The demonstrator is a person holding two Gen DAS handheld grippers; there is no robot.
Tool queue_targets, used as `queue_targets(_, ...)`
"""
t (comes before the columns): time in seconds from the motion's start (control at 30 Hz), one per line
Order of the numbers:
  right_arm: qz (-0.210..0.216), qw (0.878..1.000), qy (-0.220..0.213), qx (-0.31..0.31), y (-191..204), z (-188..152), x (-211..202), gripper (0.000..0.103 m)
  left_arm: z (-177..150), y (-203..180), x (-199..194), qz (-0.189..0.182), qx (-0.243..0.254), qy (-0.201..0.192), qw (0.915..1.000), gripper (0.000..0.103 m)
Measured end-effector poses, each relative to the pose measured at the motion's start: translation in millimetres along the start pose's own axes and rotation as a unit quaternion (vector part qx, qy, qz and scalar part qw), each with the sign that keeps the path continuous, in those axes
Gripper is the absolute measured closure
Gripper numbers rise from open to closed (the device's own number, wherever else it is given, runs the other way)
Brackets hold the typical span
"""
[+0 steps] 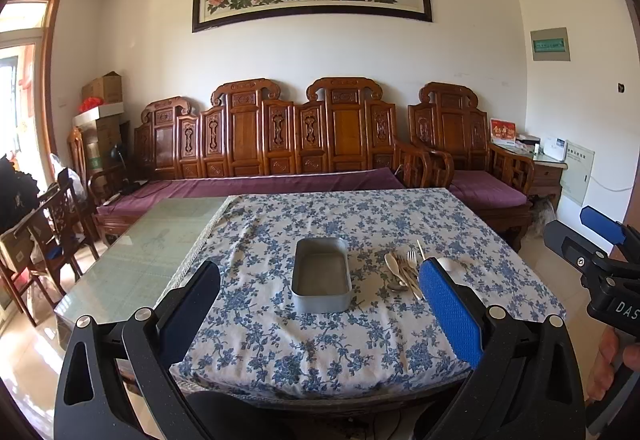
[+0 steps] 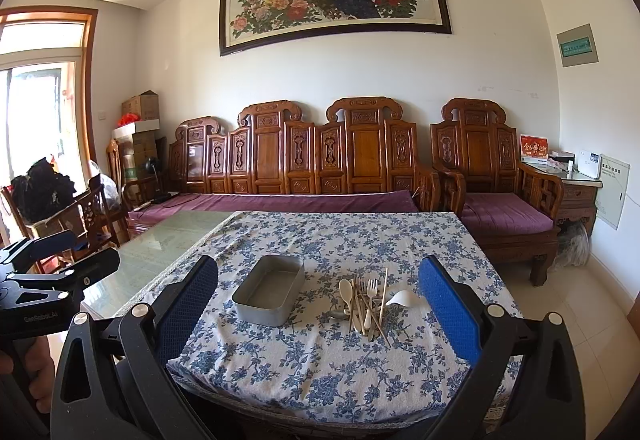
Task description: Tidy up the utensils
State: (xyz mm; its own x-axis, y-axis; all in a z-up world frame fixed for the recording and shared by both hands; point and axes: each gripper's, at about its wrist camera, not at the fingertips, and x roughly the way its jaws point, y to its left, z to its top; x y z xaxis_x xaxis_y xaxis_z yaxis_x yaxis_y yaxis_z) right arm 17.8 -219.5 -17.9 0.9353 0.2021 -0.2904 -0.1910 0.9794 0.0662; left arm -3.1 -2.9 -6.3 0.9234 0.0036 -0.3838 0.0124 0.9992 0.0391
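nothing is picked up yet, so this looks like the very start: the utensils (image 2: 366,302) lie in a loose heap on the flowered tabletop (image 2: 320,372), just right of the empty metal tin (image 2: 269,294). the left gripper (image 1: 320,314) and right gripper (image 2: 318,310) both hang short of the near edge, fingers spread wide and empty. the likely next move is for the right gripper to reach forward, single out one piece and close on its handle

"DAS" shows on the right tool (image 1: 600,236) and "GenRobot.AI" on the left tool (image 2: 52,260)
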Motion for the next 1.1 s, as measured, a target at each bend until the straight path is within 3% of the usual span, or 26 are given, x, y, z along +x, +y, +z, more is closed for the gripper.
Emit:
queue_targets(0.83,0.0,1.0,-0.001,0.001,0.3,1.8,-0.9,0.002,4.8,-3.0,-3.0,-0.001,0.0,-0.001,1.0,0.006)
queue_targets(1.1,0.0,1.0,0.006,0.004,-4.7,1.2,8.1,0.002,7.9,-5.1,5.9,-0.011,0.0,0.018,0.9998,0.006)
